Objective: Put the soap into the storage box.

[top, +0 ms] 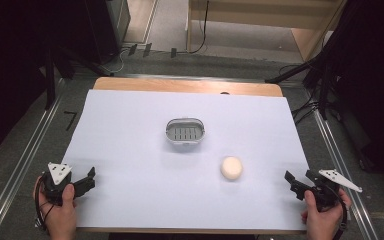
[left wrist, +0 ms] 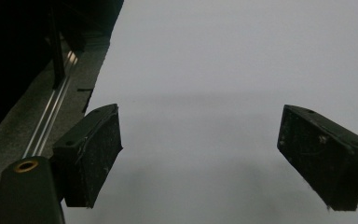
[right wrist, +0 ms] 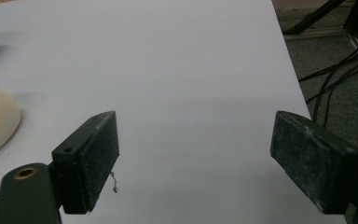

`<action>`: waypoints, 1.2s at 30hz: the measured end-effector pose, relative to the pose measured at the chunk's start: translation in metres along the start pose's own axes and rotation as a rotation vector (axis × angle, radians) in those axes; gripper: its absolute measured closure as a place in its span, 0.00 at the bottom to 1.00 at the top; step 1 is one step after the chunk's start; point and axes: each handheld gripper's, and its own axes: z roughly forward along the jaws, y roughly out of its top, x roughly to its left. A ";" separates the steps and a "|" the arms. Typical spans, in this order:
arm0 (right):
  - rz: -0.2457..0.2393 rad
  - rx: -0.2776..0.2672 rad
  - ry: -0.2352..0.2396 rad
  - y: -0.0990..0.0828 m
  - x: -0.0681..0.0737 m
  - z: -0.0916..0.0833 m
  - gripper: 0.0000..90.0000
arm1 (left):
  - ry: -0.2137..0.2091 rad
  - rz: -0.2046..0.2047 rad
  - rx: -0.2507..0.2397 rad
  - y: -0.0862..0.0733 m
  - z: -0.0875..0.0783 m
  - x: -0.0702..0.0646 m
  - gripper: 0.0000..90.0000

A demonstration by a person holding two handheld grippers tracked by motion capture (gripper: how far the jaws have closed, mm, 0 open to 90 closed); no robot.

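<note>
Near the table's centre, a small grey slotted basket is seen on the white sheet, with a cream round bun lying apart from it at about four o'clock. At seven o'clock the left gripper is held with jaws spread and nothing between them; at four o'clock the right gripper is likewise held released and empty, the bun well apart at its nine o'clock

I see a cream ball, a grey slotted basket, a white sheet over the tan wooden bench, and black grippers.
</note>
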 end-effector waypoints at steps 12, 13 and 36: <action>-0.093 0.009 0.001 0.005 0.007 0.004 0.37 | -0.008 -0.008 0.002 0.000 0.000 0.001 0.16; -0.112 0.018 0.017 0.006 0.008 0.005 0.38 | -0.008 -0.007 0.002 0.000 0.000 0.001 0.16; -0.356 0.383 0.176 0.028 0.056 0.008 0.02 | -0.019 -0.024 -0.001 0.000 0.000 0.003 0.16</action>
